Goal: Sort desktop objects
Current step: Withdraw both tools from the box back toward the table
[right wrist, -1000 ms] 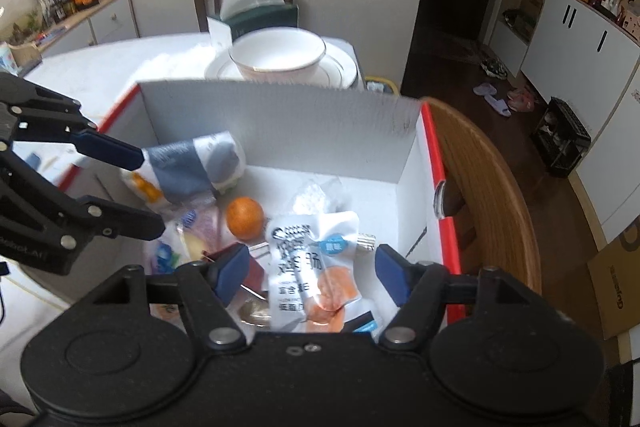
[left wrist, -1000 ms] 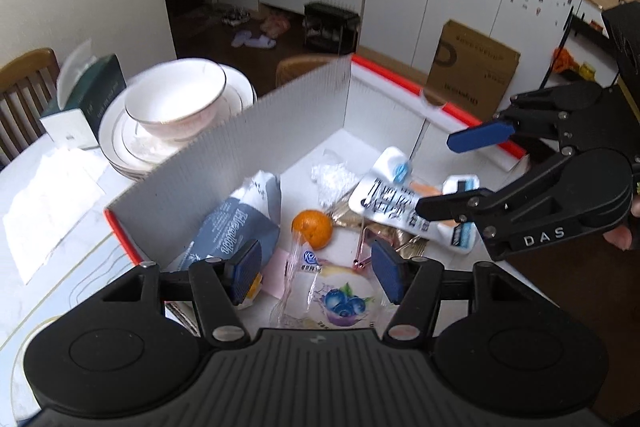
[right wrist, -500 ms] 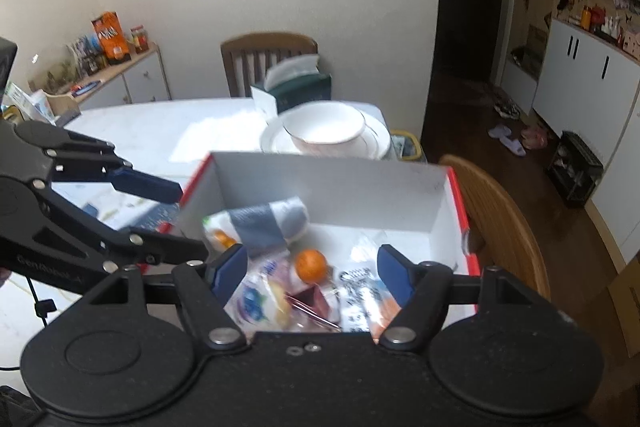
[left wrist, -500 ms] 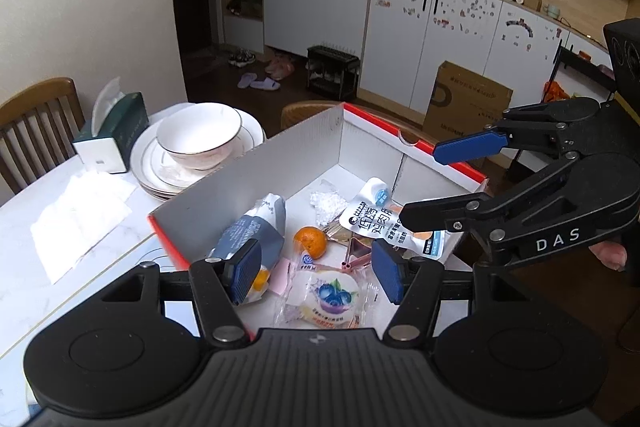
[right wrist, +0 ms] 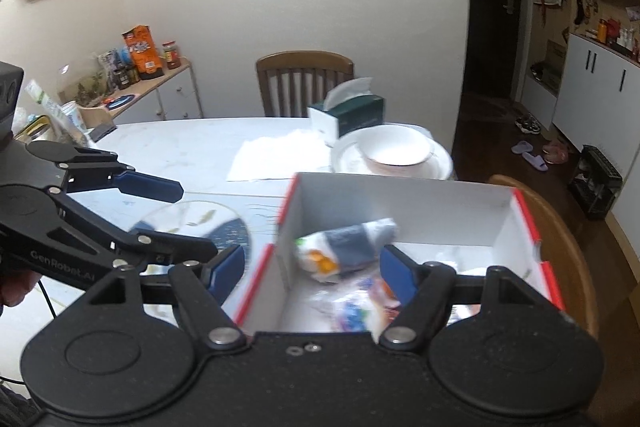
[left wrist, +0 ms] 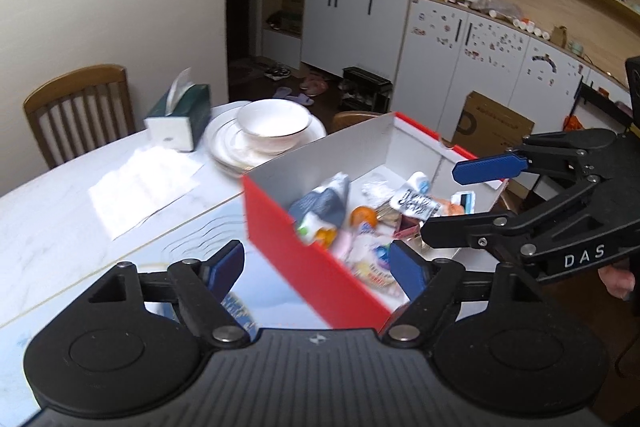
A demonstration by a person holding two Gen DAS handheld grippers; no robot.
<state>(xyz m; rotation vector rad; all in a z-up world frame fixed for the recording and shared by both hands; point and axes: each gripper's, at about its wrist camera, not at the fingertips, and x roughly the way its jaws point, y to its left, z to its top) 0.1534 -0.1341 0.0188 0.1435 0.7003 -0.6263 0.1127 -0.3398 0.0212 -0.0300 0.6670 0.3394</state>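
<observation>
Tabletop (left wrist: 60, 195): white marble w/ a blue printed mat at the near edge. Carries everything, cleared down to a few things, prob. because the small stuff is already gathered.

Box (left wrist: 320, 267): red outside, white inside, open top, sits at the tabletop's edge beside a wooden chair (right wrist: 568, 247). Serves as the collecting bin, so open side is up and within reach of both hands.

Plates + bowl (left wrist: 274, 123): stacked, just behind the box; tissue box (left wrist: 180, 115) and a paper sheet (left wrist: 140, 187) next to them. Not in the box, prob. too big or not part of the sort.

Contents, lying loose where dropped: grey-blue snack bag (left wrist: 322, 203), orange (left wrist: 362, 217), white tube (left wrist: 416, 201), several small wrappers, blurred.

Left tool (left wrist: 318, 269): jaws opening, nothing between the pads, above the box's near wall.

Right tool (right wrist: 312, 267): jaws opening too, nothing held, over the box corner.

Judgement: both released, sort near done.
</observation>
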